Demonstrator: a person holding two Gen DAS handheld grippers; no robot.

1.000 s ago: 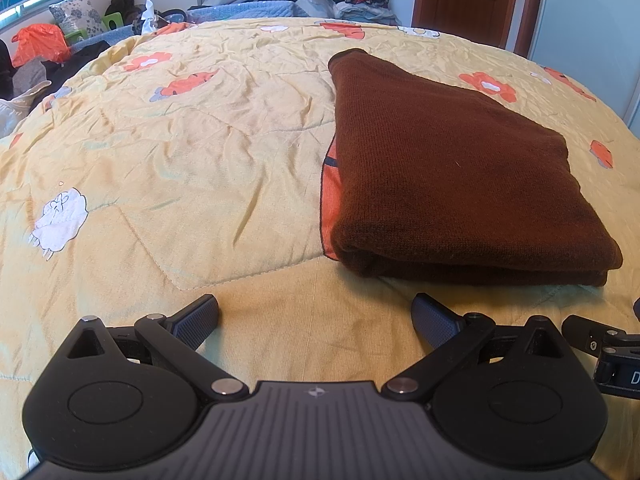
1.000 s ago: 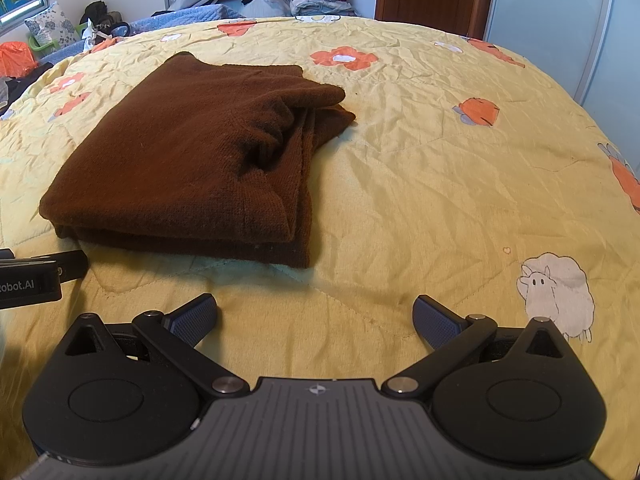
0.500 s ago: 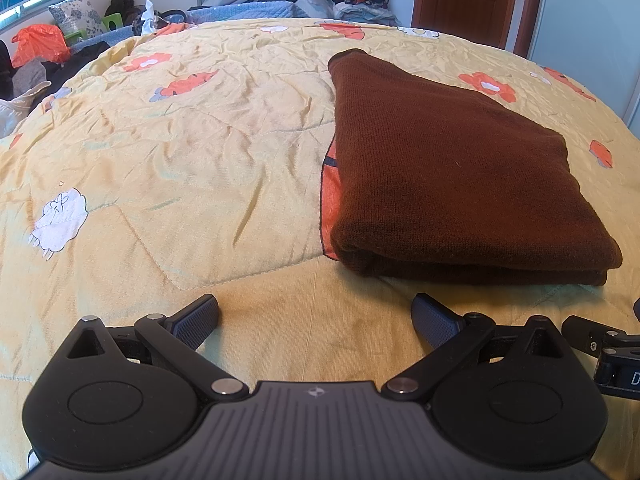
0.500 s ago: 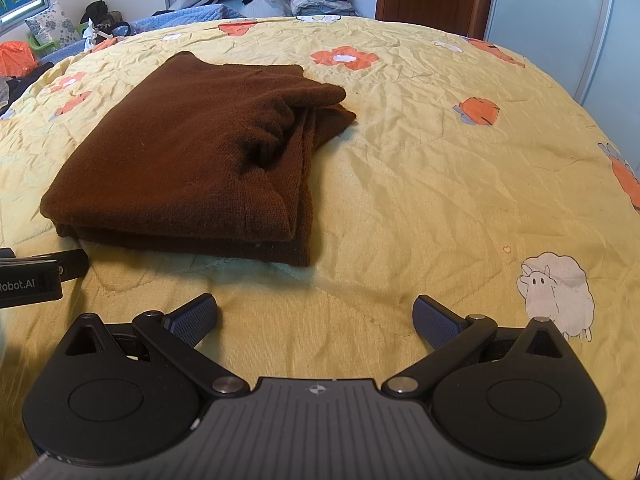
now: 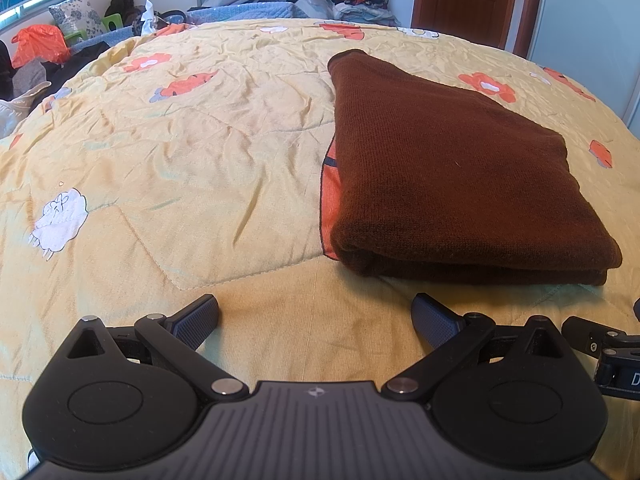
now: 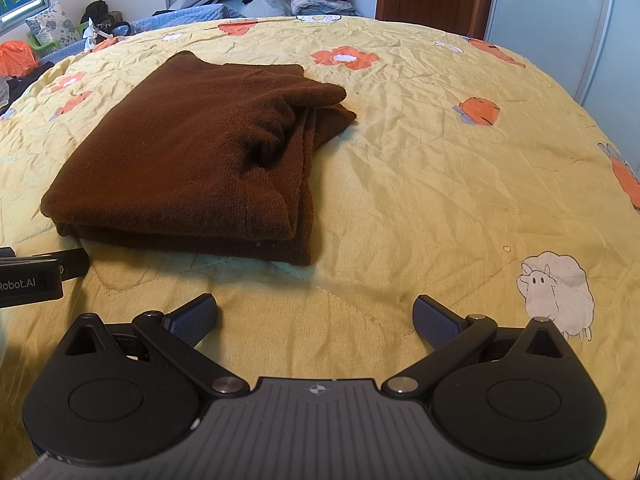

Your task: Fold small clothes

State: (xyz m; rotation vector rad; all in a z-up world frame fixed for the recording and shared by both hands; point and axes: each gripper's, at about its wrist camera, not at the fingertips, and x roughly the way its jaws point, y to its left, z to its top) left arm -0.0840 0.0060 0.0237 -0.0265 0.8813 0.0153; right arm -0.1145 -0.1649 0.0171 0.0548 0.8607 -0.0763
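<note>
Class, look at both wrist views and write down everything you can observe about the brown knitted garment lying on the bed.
The brown garment is a dark, fine-ribbed knit, folded into a flat, roughly rectangular stack of several layers. Its near folded edge is rounded; in the right wrist view its right side shows loose, bunched layer edges. It lies flat on the yellow flowered quilt, partly covering an orange print. Neither open gripper touches it; both sit short of its near edge.

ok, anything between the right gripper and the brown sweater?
Nothing: only bare yellow quilt separates the right gripper from the brown sweater, seen in the right wrist view.
</note>
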